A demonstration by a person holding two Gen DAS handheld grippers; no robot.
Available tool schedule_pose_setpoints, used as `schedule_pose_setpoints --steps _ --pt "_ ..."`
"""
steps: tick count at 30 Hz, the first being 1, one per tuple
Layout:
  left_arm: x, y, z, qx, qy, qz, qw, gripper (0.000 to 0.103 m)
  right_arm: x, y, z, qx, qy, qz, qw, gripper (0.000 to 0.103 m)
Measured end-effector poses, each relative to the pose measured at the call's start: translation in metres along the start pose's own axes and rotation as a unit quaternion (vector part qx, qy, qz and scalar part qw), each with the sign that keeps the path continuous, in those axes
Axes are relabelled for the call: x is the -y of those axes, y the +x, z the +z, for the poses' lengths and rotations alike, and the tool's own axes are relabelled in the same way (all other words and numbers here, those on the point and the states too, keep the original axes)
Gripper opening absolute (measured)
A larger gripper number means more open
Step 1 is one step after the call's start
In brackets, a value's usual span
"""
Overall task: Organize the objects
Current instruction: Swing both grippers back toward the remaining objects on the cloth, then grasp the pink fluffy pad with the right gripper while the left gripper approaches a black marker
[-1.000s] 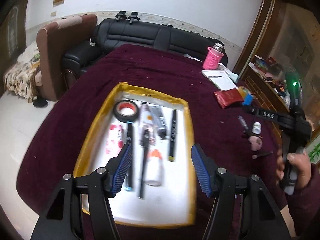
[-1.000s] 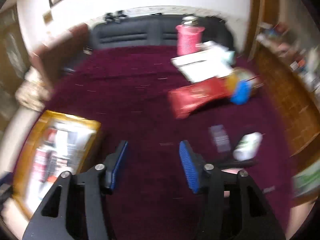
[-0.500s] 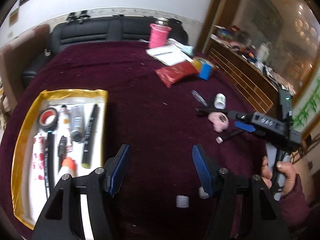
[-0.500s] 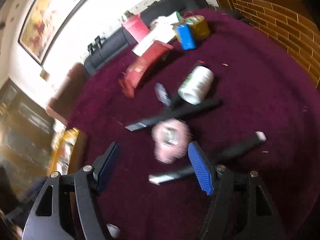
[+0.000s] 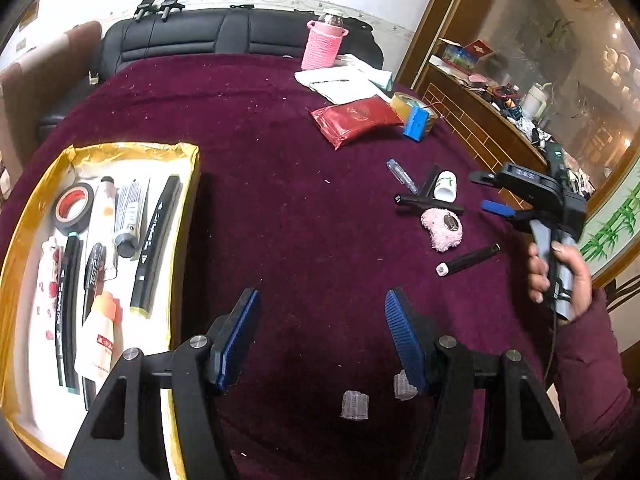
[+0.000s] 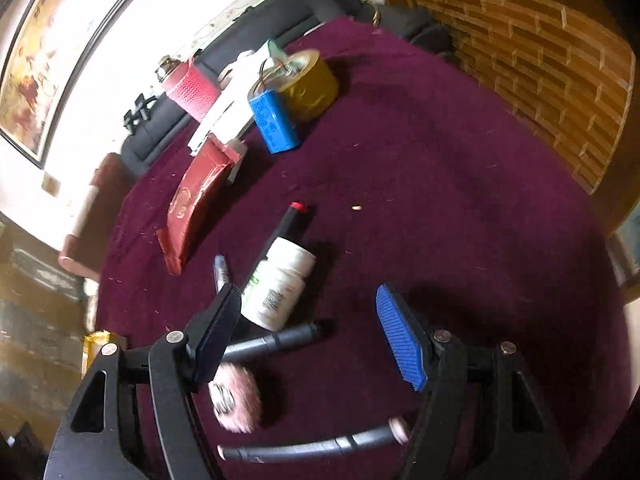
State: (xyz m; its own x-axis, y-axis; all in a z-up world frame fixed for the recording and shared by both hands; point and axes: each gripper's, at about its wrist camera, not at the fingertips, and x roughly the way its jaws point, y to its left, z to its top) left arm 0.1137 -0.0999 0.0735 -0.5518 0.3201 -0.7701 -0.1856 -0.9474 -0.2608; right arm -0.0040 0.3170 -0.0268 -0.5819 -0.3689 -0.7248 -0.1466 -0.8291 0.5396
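Observation:
My left gripper (image 5: 320, 340) hangs open over bare dark-red cloth, with nothing between its fingers. Left of it lies a gold-rimmed tray (image 5: 192, 184) holding markers, tubes and a tape roll (image 5: 74, 208). My right gripper (image 6: 308, 292) is open and low over a loose cluster: a white bottle (image 6: 280, 288) lying close to its left finger, a pink fluffy piece (image 6: 236, 400), a dark marker (image 6: 272, 342) and a grey pen (image 6: 312, 446). The pads touch none of them. In the left wrist view a hand holds the right gripper (image 5: 520, 196) just right of that cluster.
At the far side lie a red pouch (image 6: 196, 204), a blue battery pack (image 6: 274, 120), a yellow tape roll (image 6: 308, 84), a pink-sleeved bottle (image 5: 324, 46) and papers (image 5: 340, 84). Two small grey bits (image 5: 354, 404) lie near my left gripper. A wooden cabinet (image 5: 480, 120) borders the table's right side.
My left gripper swung right, off the tray and over bare cloth. My right gripper rolled, dropped toward the bottle and pink piece, and its jaws widened.

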Motion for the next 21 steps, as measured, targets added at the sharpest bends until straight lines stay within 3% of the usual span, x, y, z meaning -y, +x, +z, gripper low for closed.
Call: schedule_pose_setpoints --steps 3,4,8,11,14,17,21 --pt "-0.004 -0.002 0.0 0.003 0.0 0.005 1.0 0.059 -0.008 0.025 -0.003 -0.038 0.0 0.024 0.999 0.074" --pt "-0.004 -0.002 0.0 0.005 0.001 0.006 1.0 0.059 -0.017 0.025 -0.005 -0.028 -0.017 0.014 0.999 0.074" --pt "-0.007 -0.003 0.001 0.009 0.002 0.006 0.9999 0.059 -0.055 0.043 -0.027 -0.095 -0.056 0.065 0.992 0.075" --pt "-0.009 -0.002 0.0 0.006 0.0 0.001 1.0 0.059 -0.097 0.053 -0.056 -0.139 -0.118 0.086 0.979 0.075" --pt "-0.01 -0.001 -0.001 0.002 0.002 0.0 1.0 0.059 -0.128 0.054 -0.079 -0.184 -0.145 0.142 0.962 0.075" --pt "-0.012 -0.002 -0.001 0.001 0.001 -0.005 1.0 0.059 -0.145 0.035 -0.083 -0.169 -0.162 0.168 0.958 0.075" --pt "-0.017 0.002 0.002 -0.007 -0.011 -0.018 0.9997 0.059 -0.135 0.008 -0.071 -0.117 -0.148 0.137 0.972 0.075"
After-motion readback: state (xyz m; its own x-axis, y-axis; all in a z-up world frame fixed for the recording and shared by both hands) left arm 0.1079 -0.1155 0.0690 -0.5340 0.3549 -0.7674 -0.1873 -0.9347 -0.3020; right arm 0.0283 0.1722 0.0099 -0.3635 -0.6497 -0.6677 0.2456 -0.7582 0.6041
